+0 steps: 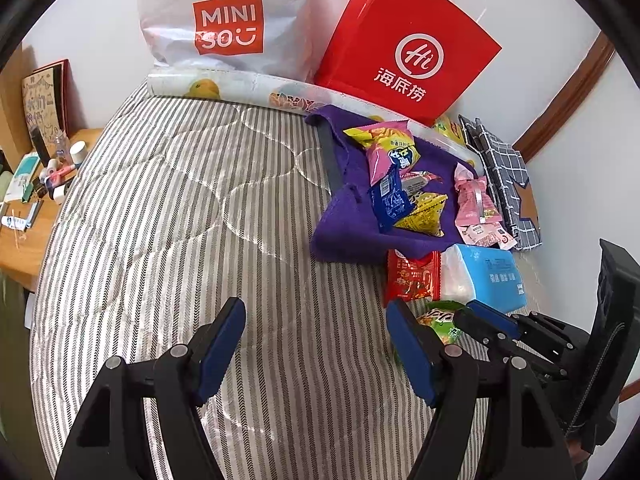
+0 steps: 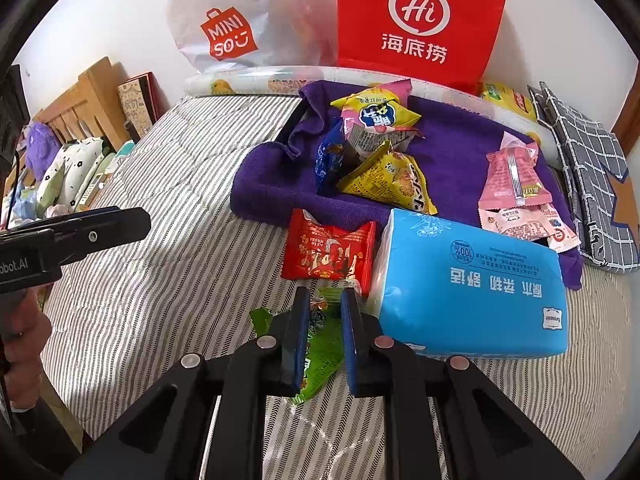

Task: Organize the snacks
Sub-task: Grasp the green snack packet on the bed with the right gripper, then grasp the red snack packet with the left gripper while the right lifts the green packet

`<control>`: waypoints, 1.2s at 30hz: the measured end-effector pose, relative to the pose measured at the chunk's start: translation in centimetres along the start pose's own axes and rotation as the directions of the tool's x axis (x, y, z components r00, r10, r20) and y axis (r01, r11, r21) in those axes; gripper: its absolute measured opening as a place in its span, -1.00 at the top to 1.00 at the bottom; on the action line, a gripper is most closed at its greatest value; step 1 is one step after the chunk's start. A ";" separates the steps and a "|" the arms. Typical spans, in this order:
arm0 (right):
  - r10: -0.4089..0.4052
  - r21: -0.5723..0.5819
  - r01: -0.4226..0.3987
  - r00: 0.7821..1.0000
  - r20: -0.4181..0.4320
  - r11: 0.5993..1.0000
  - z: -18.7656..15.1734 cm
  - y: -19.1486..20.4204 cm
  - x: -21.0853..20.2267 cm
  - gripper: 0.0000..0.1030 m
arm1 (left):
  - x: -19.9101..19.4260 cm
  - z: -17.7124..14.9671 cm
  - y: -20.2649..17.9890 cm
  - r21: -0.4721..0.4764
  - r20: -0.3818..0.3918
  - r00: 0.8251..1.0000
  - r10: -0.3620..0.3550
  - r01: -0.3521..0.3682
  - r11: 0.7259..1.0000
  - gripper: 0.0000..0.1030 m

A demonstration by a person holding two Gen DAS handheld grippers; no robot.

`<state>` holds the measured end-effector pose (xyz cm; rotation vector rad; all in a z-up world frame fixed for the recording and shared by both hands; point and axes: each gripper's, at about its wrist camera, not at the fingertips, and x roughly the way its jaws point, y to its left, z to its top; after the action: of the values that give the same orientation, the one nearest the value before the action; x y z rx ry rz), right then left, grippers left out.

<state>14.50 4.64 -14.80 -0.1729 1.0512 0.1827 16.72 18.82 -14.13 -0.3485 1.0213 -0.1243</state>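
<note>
While we looked along both tools:
Right gripper (image 2: 325, 304): pinched the green snack packet (image 2: 320, 344) lying on the striped bedcover (image 2: 168, 200), beside the tissue pack (image 2: 472, 284).
Left gripper (image 1: 316, 316): spread, holding nothing.

A bedroom in a home — a bed with a grey-striped quilt (image 1: 180, 208) fills the view, with a wooden headboard (image 2: 80, 100) and patterned pillows (image 2: 72, 176) at one end. A wooden bedside table (image 1: 24, 240) crowded with toiletries stands alongside, and shopping bags (image 2: 420, 16) lean against the white wall (image 1: 100, 40) — everyday domestic clutter.
</note>
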 end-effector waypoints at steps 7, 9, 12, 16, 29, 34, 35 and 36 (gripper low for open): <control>0.023 -0.016 -0.023 0.999 0.037 1.000 -0.2 0.3 -1.6 0.80 | -0.1 -0.1 -0.2 0.003 -0.002 1.000 0.009 -0.009 1.000 -0.38; 0.034 -0.020 -0.033 0.998 0.048 0.999 -0.3 0.4 -2.4 0.80 | -0.2 -0.2 -0.4 0.007 -0.001 1.000 0.014 -0.014 1.000 -0.38; 0.049 -0.027 -0.048 0.996 0.071 0.999 -0.8 0.2 -3.9 0.80 | -0.3 -0.3 -1.1 0.017 0.001 1.000 0.021 -0.021 1.000 -0.38; 0.067 -0.023 -0.066 0.993 0.098 0.998 -2.0 -1.1 -6.2 0.80 | -0.4 -0.4 -2.6 0.036 0.001 1.000 0.026 -0.026 0.999 -0.38; -0.013 0.040 0.009 0.995 0.100 0.999 -7.8 -9.5 -10.0 0.83 | -0.1 -1.1 -8.7 0.120 -0.003 1.000 0.031 -0.030 0.992 -0.38; -0.023 0.075 0.018 0.998 0.059 0.997 -9.2 -12.2 -8.4 0.83 | 0.5 -1.8 -10.2 0.144 -0.020 0.999 0.043 -0.040 0.989 -0.38; -0.027 0.081 0.023 0.998 0.051 0.996 -9.3 -12.6 -8.1 0.83 | 0.6 -1.8 -10.3 0.147 -0.022 0.999 0.046 -0.042 0.988 -0.38; -0.031 0.085 0.027 0.999 0.044 0.996 -9.4 -12.8 -7.7 0.83 | 0.6 -1.9 -10.6 0.149 -0.023 0.998 0.050 -0.046 0.988 -0.38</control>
<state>5.84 -10.46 -11.91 -0.1068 1.0086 0.1152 16.04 8.31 -11.93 -0.1869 1.0393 -0.1610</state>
